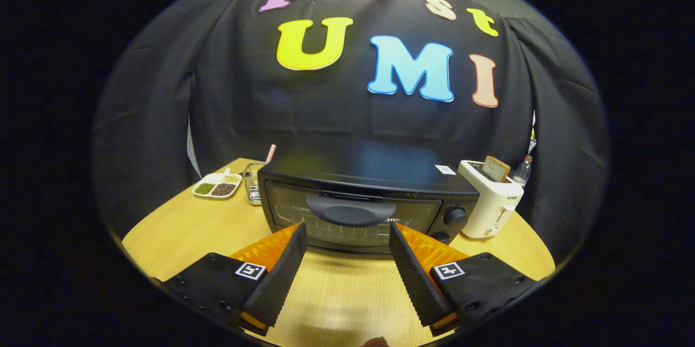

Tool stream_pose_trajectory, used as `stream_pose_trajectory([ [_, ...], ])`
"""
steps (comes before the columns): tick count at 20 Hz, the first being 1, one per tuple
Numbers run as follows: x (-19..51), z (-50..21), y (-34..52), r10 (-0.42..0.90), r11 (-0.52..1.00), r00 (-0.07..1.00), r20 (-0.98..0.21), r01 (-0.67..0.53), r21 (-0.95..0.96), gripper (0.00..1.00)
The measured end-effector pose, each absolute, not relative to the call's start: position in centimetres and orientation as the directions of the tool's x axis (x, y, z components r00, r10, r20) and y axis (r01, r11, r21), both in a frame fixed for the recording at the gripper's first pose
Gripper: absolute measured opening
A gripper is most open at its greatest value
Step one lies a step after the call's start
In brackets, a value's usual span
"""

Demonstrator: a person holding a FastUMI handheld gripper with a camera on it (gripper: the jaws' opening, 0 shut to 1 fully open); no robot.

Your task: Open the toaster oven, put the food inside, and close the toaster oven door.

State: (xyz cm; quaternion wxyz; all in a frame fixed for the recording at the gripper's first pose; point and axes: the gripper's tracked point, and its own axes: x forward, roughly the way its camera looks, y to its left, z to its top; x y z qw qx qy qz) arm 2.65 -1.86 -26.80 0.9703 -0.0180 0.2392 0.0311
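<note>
Gripper (347,230) held with jaws released, nothing grasped, just before toaster oven (366,200) at frame centre; door (353,221) closed.

Tool (347,233) level, pointing forward, fingers (282,271) spread wide apart, holding nothing

No text reads clearly. The white toaster (490,207), far right, bears small blurred print; the toaster oven (358,170) has a white sticker (445,169), illegible. The gripper (346,226), fingers spread apart, carries two square coded markers.
</note>
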Motion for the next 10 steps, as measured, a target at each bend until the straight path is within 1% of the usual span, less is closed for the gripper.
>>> stream_pose_trajectory([
  [5,-0.6,-23.0,-2.6,0.075,0.997,0.919,-0.387,-0.078,0.006,0.96],
  [10,-4.7,-19.3,-5.2,0.061,0.998,0.947,-0.316,-0.061,0.012,0.96],
])
